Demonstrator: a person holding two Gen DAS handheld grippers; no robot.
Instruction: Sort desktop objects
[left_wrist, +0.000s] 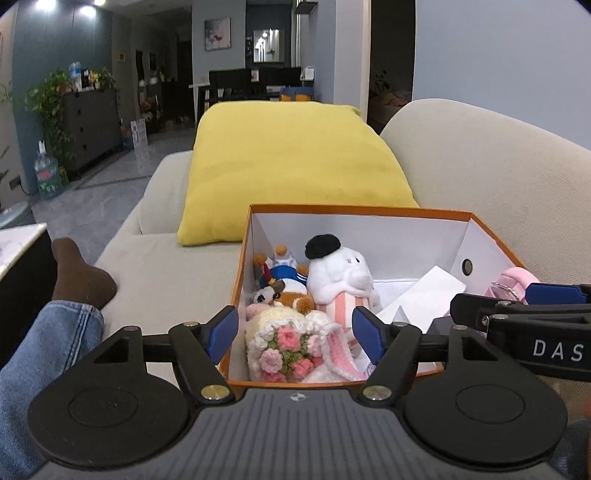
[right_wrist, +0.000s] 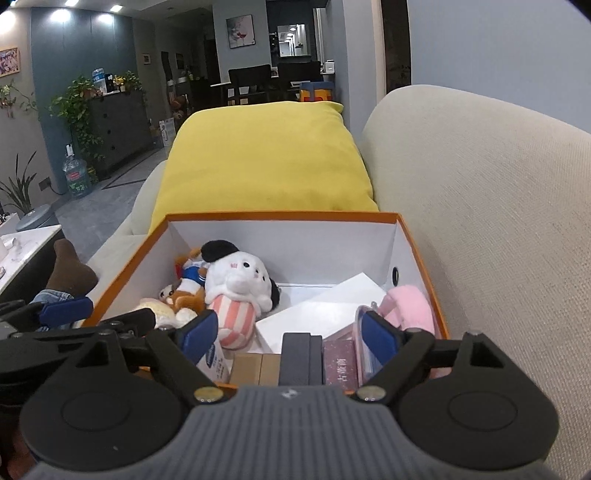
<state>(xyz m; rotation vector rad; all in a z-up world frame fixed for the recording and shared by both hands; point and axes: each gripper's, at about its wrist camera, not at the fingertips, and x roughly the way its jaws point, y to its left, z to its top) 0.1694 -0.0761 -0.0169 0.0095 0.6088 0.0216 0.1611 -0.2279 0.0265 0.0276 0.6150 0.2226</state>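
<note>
Hovering over an orange box (right_wrist: 417, 236) set on a beige sofa (right_wrist: 480, 184), both grippers stand with their jaws spread wide and nothing between the blue pads. The left gripper (left_wrist: 295, 332) straddles the box's near left corner above a crocheted flower toy (left_wrist: 284, 350); the right gripper (right_wrist: 288, 332) hangs over the near end, above a dark case (right_wrist: 295, 354) and a maroon booklet (right_wrist: 340, 363) stood on edge. Soft toys crowd the left half, a white plush with a black cap (right_wrist: 236, 280) upright among them, while white flat boxes (right_wrist: 325, 314) and a pink fluffy item (right_wrist: 406, 306) fill the right, an arrangement that suggests sorting by kind. The box's long axis runs away from the cameras toward a yellow cushion (right_wrist: 266, 158) just behind its far wall, its open top facing up. Judging by the packed contents and empty grippers, the sorting looks largely done. A person's jeans leg and brown sock (left_wrist: 79, 277) rest at the left.
</note>
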